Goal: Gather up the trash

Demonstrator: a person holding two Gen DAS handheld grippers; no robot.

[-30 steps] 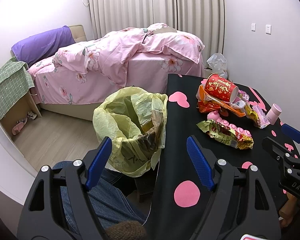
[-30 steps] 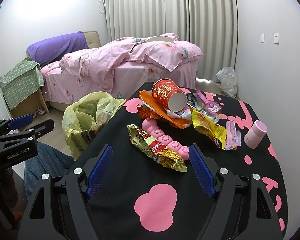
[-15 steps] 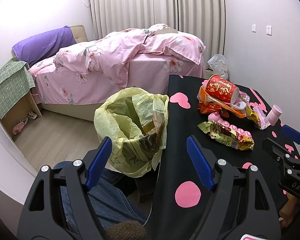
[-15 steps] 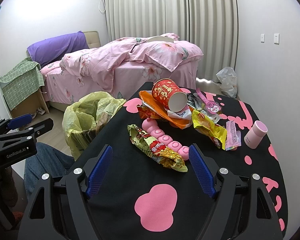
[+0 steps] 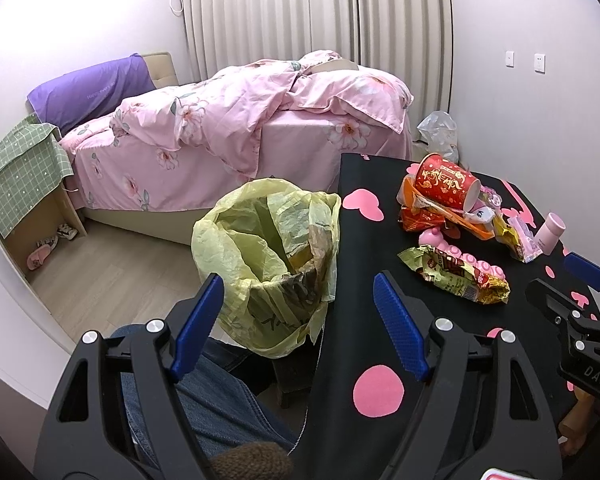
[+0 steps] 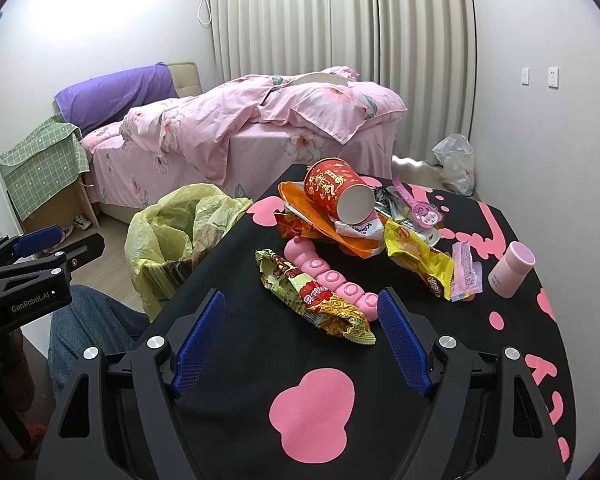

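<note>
Both grippers spread, empty: left gripper (image 5: 298, 320), right gripper (image 6: 300, 336). Snack wrapper (image 6: 316, 296) nearest; pink toy (image 6: 332, 280) behind; red cup (image 6: 338, 194) tops far pile. Bin (image 5: 276, 248) left, inside mostly hidden.

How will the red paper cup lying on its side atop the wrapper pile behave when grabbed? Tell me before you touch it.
The red paper cup lies on its side, so a nudge would likely roll it off the orange wrapper beneath. It looks empty, so probably light. Thin paper walls would probably crush if the right gripper, now open, squeezes hard.
</note>
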